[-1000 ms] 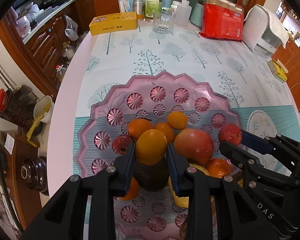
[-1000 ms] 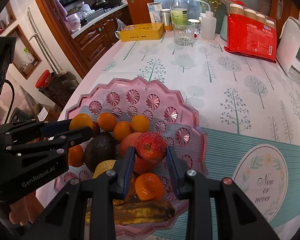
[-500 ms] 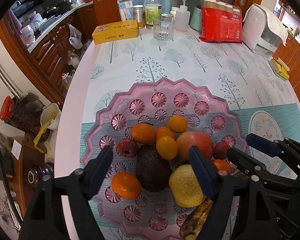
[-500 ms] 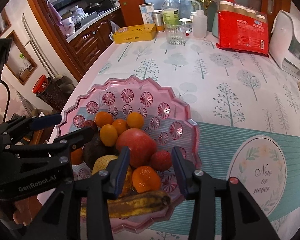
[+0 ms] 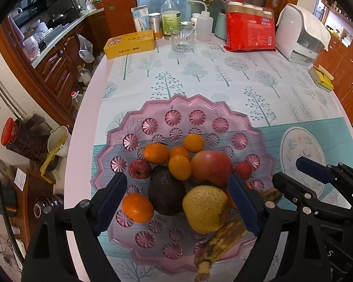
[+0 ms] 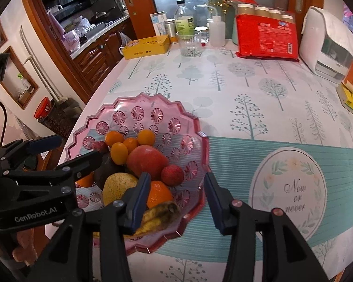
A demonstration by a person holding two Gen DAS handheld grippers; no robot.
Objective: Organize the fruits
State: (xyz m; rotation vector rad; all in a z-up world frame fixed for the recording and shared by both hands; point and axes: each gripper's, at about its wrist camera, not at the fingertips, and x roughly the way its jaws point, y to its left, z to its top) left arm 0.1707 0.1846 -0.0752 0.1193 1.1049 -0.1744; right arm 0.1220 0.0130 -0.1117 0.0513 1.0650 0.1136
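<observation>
From the left wrist view, the left gripper point(image 5: 176, 199) hangs above the near side of the pink fruit tray point(image 5: 195, 103), its jaws spread wide and holding nothing. The tray stands near the left edge of the table point(image 5: 258, 75), on the tree-patterned cloth. Between the two blue pads I see a dark avocado point(image 5: 167, 193), a yellow pear point(image 5: 204, 208) just beside it, and a small orange point(image 5: 137, 208) close to the left pad. Behind them lie a big red apple point(image 5: 210, 166), touching a yellow-orange citrus point(image 5: 180, 167), and some more small oranges point(image 5: 156, 153). A brown-spotted banana point(image 5: 220, 242) lies at the near rim of the tray. The right gripper point(image 5: 291, 178) shows at the right side, over the teal part of the cloth. From the right wrist view, the right gripper point(image 6: 177, 196) is also released and empty, with its jaws apart over the near right rim of the tray point(image 6: 201, 141). A small red fruit point(image 6: 172, 175) lies between the apple point(image 6: 147, 162) and this rim, and an orange point(image 6: 158, 193) touches the banana point(image 6: 156, 218). At the far edge of the table stand a yellow box point(image 6: 146, 47), a drinking glass point(image 6: 189, 43) and a red package point(image 6: 267, 36).
</observation>
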